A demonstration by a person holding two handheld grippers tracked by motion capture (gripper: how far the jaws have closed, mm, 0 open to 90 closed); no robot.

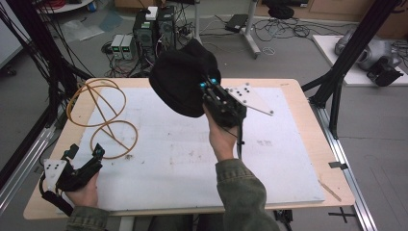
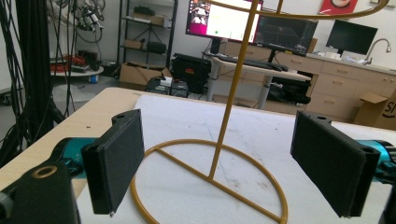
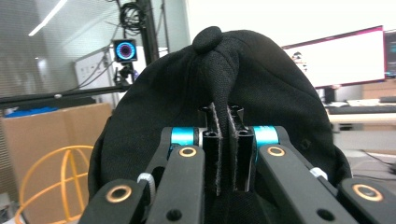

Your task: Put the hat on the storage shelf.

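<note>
Two tools: right tool (image 3: 223, 154) pinches black cap (image 3: 261, 93); left tool (image 2: 233, 163) gapes wide.

We see a matt black cloth cap (image 3: 261, 88), a glossy yellow metal wire stand (image 2: 219, 154), and a pale wood worktop (image 1: 308, 125).

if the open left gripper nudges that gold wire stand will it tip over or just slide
The gold wire stand probably slides at first: its thin open frame looks light. Pushed high, it may tip, being tall over a modest ring base.

Grey floor (image 1: 288, 57), desks with monitors (image 2: 224, 18) behind
</note>
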